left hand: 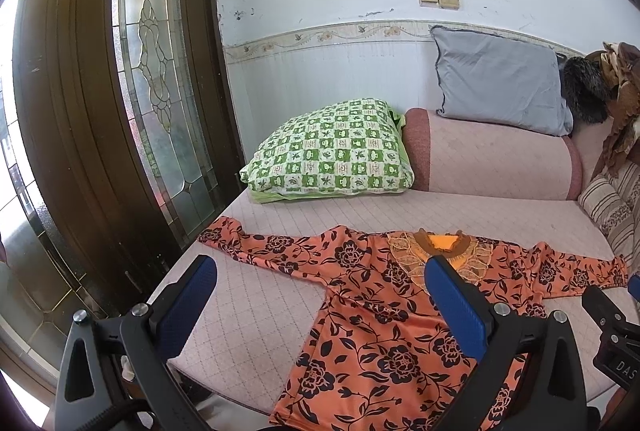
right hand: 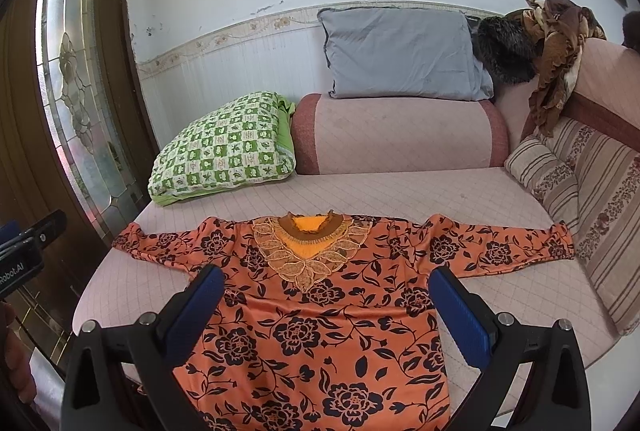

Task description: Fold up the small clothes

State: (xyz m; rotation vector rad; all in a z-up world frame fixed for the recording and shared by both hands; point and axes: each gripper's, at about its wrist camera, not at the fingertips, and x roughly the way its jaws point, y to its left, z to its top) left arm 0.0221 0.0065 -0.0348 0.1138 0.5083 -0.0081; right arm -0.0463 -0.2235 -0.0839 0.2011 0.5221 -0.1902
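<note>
An orange blouse with black flowers and a lace collar lies flat, front up, on the pink sofa seat, both sleeves spread out sideways. It also shows in the left wrist view. My left gripper is open and empty, held above the blouse's left side and left sleeve. My right gripper is open and empty, held above the blouse's chest. The right gripper's edge shows at the right of the left wrist view.
A green checked pillow lies at the seat's back left beside a pink bolster with a grey pillow on top. Striped cushions line the right. A dark wooden door with glass stands at left.
</note>
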